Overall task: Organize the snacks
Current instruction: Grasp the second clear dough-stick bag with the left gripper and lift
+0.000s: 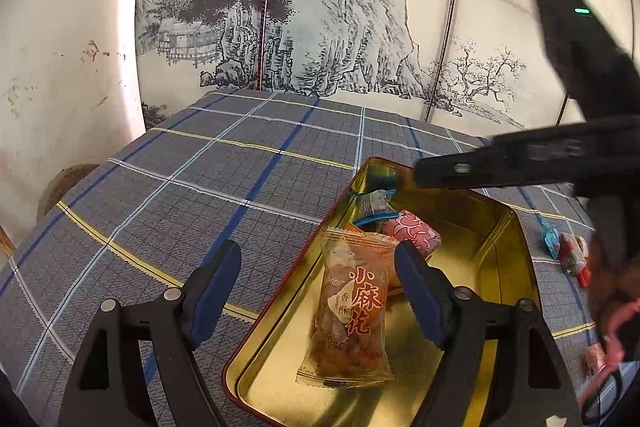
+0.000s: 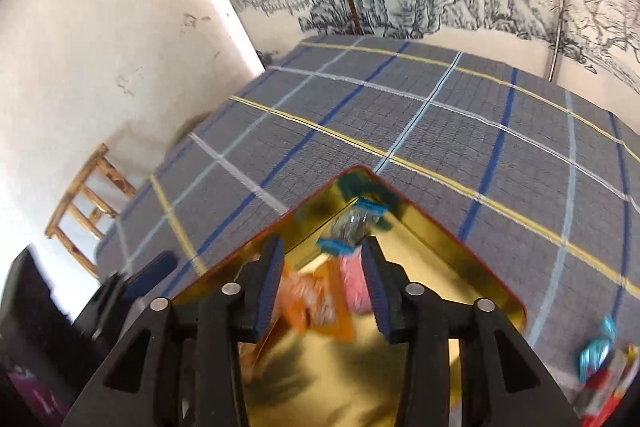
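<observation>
Snacks in wrappers (orange, pink, blue) (image 1: 352,311) lie in a gold rectangular tin (image 1: 496,227) below both empty, parted grippers: left hand-held gripper (image 1: 320,295), right hand-held gripper (image 2: 322,287).

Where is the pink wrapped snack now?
In the left wrist view the pink wrapped snack lies inside the gold tin, toward its far end, between the blue-ended candy and the orange snack packet.
</observation>
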`<state>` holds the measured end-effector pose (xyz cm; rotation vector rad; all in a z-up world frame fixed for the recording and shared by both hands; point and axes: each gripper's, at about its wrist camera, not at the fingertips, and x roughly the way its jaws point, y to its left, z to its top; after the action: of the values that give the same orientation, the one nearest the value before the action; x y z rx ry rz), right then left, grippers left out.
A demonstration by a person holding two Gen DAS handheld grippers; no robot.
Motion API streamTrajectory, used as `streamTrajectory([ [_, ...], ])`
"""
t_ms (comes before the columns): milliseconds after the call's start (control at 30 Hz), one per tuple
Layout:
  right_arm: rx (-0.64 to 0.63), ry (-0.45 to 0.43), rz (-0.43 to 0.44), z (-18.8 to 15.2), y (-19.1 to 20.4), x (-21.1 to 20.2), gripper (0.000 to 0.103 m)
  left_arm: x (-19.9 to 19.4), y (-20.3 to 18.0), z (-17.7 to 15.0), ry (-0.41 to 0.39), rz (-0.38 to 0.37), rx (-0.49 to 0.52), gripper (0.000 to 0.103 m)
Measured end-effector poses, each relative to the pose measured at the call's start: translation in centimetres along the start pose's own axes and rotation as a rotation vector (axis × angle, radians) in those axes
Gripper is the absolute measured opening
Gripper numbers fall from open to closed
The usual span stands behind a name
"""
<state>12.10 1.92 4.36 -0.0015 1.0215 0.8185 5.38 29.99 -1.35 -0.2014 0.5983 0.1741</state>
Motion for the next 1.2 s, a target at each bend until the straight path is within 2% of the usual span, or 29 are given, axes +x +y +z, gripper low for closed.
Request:
streamTrajectory([
  [167,-0.003,-0.131,-0.035,-4.7,-0.5,-7.5,0.054,0.0,0.0,-0.1,0.0,0.001,0.001,0.076],
  [300,0.014,-0.248,-0.205,-11.1,-2.8,-15.0,0.071,0.0,0.0,-0.1,-0.003,0.008,0.0,0.076],
  [333,0.044,-0.266,-0.257,-12.8,-4.0,-16.6,0.073,-0.1,0.0,-0.1,-0.006,0.011,0.002,0.076],
  [400,0.151,-0.291,-0.324,-16.4,-7.1,-19.6,0.074,-0.3,-0.2,-0.2,-0.017,0.019,0.01,0.076],
  [567,0.408,-0.292,-0.495,-24.5,-15.4,-25.1,0.074,-1.4,-1.5,-0.4,-0.079,0.072,0.085,0.076],
  [667,0.445,-0.264,-0.586,-28.1,-17.8,-26.7,0.074,-2.7,-3.3,0.1,-0.051,0.12,0.15,0.071],
  [733,0.446,-0.247,-0.605,-29.7,-18.7,-26.9,0.074,-5.3,-5.3,0.7,-0.06,0.052,0.168,0.073],
  [800,0.469,-0.242,-0.608,-30.7,-20.0,-26.7,0.074,-7.6,-8.5,0.9,-0.03,-0.099,0.252,0.089],
  [900,0.509,-0.259,-0.576,-31.7,-21.9,-26.9,0.074,-9.3,-13.4,-0.2,0.011,-0.287,0.43,0.09],
  [967,0.52,-0.253,-0.554,-31.8,-22.7,-26.4,0.074,-9.6,-16.8,-1.7,0.065,-0.39,0.555,0.091],
  [1067,0.519,-0.257,-0.511,-31.9,-23.4,-25.3,0.074,-9.4,-21.5,-4.2,0.143,-0.482,0.731,0.091],
  [1167,0.496,-0.27,-0.494,-32.1,-23.1,-25.2,0.075,-8.1,-25.0,-5.6,0.203,-0.528,0.861,0.09],
  [1200,0.498,-0.271,-0.482,-32.1,-23.1,-25.2,0.076,-7.4,-26.0,-5.9,0.24,-0.549,0.904,0.086],
])
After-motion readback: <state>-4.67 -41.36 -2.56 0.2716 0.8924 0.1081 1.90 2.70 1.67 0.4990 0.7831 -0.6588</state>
